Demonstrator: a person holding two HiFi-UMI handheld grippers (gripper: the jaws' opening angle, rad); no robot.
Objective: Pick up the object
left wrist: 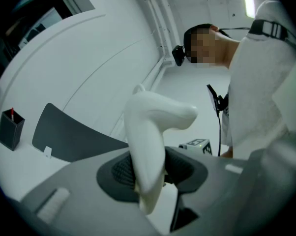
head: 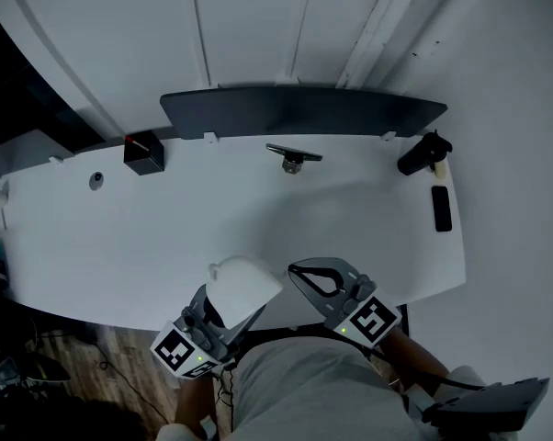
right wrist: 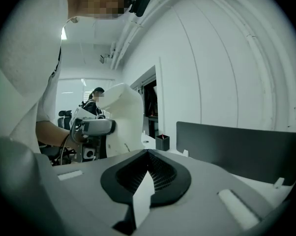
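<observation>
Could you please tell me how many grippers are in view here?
2. The left gripper is at the near edge of the desk, shut on a white object; the right gripper is just right of it, shut and empty.

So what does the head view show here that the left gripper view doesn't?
Only the head view: the right gripper with its jaws together, a small stand in the middle of the desk, and a black cylinder and a flat black slab at its right end.
Only the left gripper view: the ribbed pads of the left gripper pressing on the white object, and the camera on the person's head.
Both: the white object, the black pen holder and the dark back panel.
</observation>
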